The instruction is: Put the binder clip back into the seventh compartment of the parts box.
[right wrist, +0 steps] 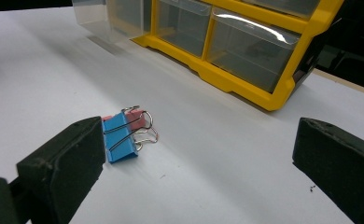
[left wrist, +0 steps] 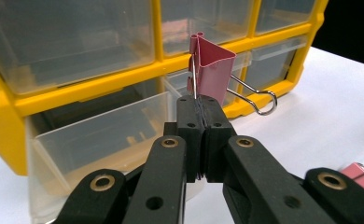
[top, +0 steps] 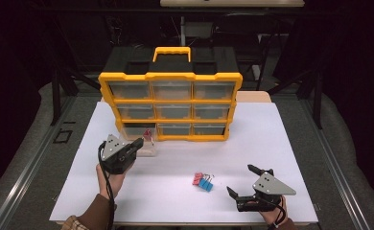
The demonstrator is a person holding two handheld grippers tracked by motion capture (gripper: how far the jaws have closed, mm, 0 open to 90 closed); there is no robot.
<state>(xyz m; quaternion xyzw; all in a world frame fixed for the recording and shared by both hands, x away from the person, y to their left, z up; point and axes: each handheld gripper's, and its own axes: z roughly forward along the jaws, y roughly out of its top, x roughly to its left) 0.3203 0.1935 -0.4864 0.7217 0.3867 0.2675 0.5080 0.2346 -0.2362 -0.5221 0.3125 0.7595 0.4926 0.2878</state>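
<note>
1. We see the left gripper with its jaws pressed together on one wire handle of a pink binder clip; the clip stands above the jaw tips, its second wire handle swung out to the side.
2. We see the clip held just over a clear drawer pulled out of the bottom row of the yellow organiser, at the organiser's lower left corner in the high view.
3. We see the right gripper with its jaws wide apart and holding nothing, low over the white bench, well in front of the organiser and toward its right end.
4. We see a blue binder clip and another pink clip lying touching on the bench, in front of the organiser's middle, between the right gripper's jaws as its own view looks at them, but farther off and not touched by them.
5. We see the organiser upright at the far side of the bench, handle on top, its other clear drawers pushed in.
</note>
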